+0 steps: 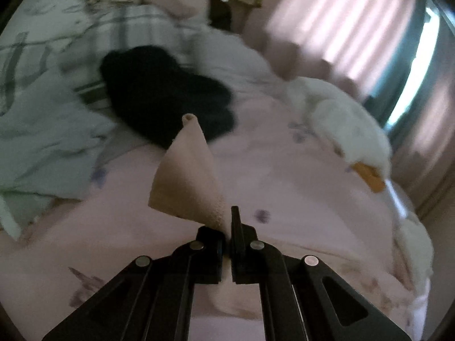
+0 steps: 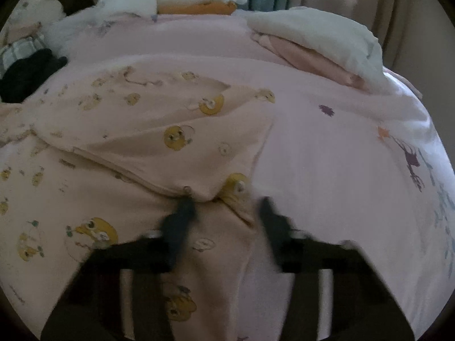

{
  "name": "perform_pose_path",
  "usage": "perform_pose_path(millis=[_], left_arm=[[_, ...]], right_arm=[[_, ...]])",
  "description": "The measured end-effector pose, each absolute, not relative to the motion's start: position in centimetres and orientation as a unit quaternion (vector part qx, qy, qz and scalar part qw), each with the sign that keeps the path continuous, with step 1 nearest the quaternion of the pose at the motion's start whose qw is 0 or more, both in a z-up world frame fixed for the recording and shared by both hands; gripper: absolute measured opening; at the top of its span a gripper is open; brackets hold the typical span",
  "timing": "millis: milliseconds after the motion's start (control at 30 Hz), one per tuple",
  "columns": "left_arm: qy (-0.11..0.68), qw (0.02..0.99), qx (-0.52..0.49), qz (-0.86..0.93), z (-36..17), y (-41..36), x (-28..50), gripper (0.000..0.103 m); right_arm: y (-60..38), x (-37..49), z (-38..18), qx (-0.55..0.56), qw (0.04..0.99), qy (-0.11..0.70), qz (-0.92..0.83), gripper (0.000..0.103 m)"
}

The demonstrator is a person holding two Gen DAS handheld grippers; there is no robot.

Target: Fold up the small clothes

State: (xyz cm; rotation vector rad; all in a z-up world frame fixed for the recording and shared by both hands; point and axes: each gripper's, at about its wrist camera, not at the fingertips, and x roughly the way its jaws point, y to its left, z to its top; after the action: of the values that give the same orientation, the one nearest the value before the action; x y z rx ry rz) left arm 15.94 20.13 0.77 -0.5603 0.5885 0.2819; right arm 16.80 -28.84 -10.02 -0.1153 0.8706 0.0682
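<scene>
My left gripper (image 1: 227,221) is shut on a corner of a pale pink garment (image 1: 187,179), which stands up from the jaws as a pointed flap above the bed. In the right wrist view the same kind of pink garment with yellow chick prints (image 2: 159,142) lies spread on the pink bed cover (image 2: 327,156), one part folded over. My right gripper (image 2: 224,207) is down at the garment's near right edge. Its blurred fingers (image 2: 182,216) stand apart with a fold of the cloth between them, not pinched.
A black garment (image 1: 159,91) lies further back on the bed, seen at the left edge (image 2: 25,76) of the right view. A white duck plush (image 1: 349,133) and folded white and pink cloths (image 2: 312,45) lie near the far side. Curtains (image 1: 355,22) hang behind.
</scene>
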Motion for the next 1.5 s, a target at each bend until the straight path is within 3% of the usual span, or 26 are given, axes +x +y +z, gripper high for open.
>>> perform_pose_path(millis=[33, 67, 400, 733, 1067, 1333, 1500], left_arm=[[0.283, 0.911, -0.269, 0.130, 1.2, 19.3, 16.0, 0.003], [0.281, 0.914, -0.263, 0.127, 1.4, 18.4, 16.0, 0.003], [0.272, 0.931, -0.223, 0.094, 3.5, 9.8, 18.2, 0.003], [0.257, 0.957, -0.133, 0.010, 2.4, -5.7, 19.7, 0.003], [0.339, 0.930, -0.103, -0.096, -2.4, -17.0, 20.9, 0.003], [0.396, 0.901, -0.105, -0.143, -5.5, -20.6, 21.8, 0.003], [0.494, 0.842, -0.112, -0.184, -7.3, -21.1, 23.1, 0.016]], right_arm=[[-29.0, 16.8, -9.9, -0.053, 0.906, 0.419, 0.027, 0.015], [-29.5, 16.8, -9.9, -0.046, 0.907, 0.417, 0.016, 0.013], [-31.5, 16.9, -10.1, 0.029, 0.904, 0.423, 0.045, 0.014], [-33.7, 15.9, -10.3, 0.098, 0.897, 0.426, 0.064, 0.012], [-35.4, 15.7, -10.9, 0.162, 0.880, 0.435, 0.102, 0.012], [-35.7, 15.5, -10.9, 0.167, 0.876, 0.438, 0.112, 0.013], [-36.8, 15.5, -11.3, 0.198, 0.866, 0.441, 0.126, 0.013]])
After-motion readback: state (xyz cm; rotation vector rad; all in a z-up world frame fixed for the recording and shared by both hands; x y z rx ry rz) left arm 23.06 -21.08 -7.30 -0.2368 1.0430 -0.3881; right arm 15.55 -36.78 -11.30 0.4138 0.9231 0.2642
